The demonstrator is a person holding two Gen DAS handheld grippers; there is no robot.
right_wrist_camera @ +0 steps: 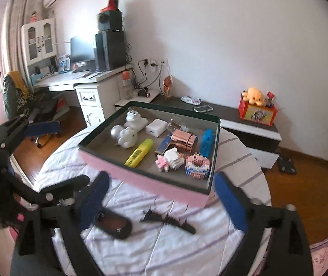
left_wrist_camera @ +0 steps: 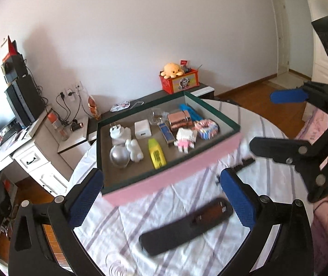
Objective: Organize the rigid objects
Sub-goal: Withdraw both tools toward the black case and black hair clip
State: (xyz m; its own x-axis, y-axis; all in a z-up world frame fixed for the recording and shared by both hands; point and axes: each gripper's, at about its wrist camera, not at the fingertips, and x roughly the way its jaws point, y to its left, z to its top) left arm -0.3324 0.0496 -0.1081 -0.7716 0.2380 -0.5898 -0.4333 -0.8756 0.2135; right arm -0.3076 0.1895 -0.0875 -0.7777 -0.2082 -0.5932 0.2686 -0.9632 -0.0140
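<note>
Clutter still outside the box comes down to two black things on the striped cloth [left_wrist_camera: 251, 138] of the round table. Leftmost in the right wrist view is the left gripper [right_wrist_camera: 49, 161], fingers spread wide and holding nothing; it hangs over the table's left edge. Just right of it lies the black remote-like case [right_wrist_camera: 114, 226], flat on the cloth, near the right gripper's left finger [right_wrist_camera: 95, 197], though whether the two touch is hard to tell. It looks stiff, light and smooth, so my guess is that a pinch across its narrow width near the middle would hold best; the glossy face could slip. Next along is the black comb [right_wrist_camera: 168, 222], thin, toothed and low against the fabric. It should be rigid but awkward to get under; taking it by the spine rather than the teeth seems safer.

Behind both sits the pink-sided box [right_wrist_camera: 141, 185], already holding a yellow highlighter [right_wrist_camera: 139, 153], white figures, a charger, a copper tin and block toys. The right gripper [right_wrist_camera: 161, 197] stands wide open too, empty, its blue pads framing the box's near wall.

Motion blur smears the case in both views, so its markings cannot be read. The comb's far end is half lost in the left wrist view behind a finger [left_wrist_camera: 237, 197]. A clear item at the box's back is too faint to name.
</note>
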